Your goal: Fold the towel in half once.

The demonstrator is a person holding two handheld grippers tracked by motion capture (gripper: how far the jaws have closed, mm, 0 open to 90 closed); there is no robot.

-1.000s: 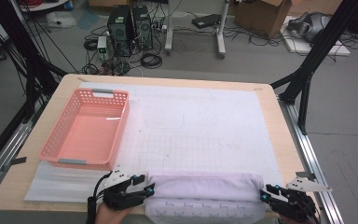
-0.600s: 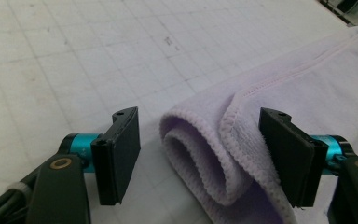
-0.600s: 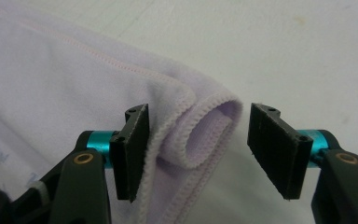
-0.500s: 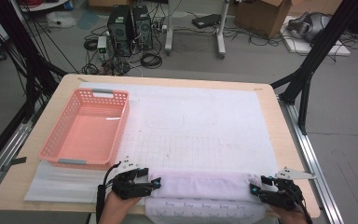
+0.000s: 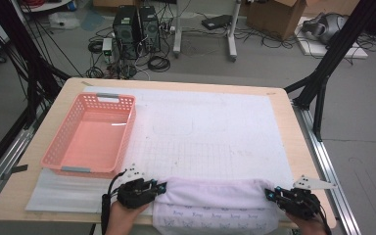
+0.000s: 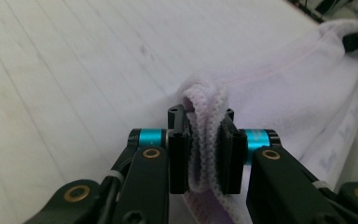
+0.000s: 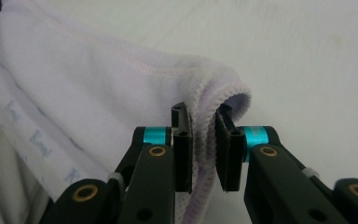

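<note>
A pale lilac towel [image 5: 215, 203] lies folded along the near edge of the worktop [image 5: 293, 147]. The left gripper [image 5: 157, 188] and right gripper [image 5: 270, 196] have just been closing; each set of fingers [image 6: 179, 149] now pinches an end of the fold. Gripping looks done; folding remains. A pink basket [image 5: 90, 134] sits empty at left.
</note>
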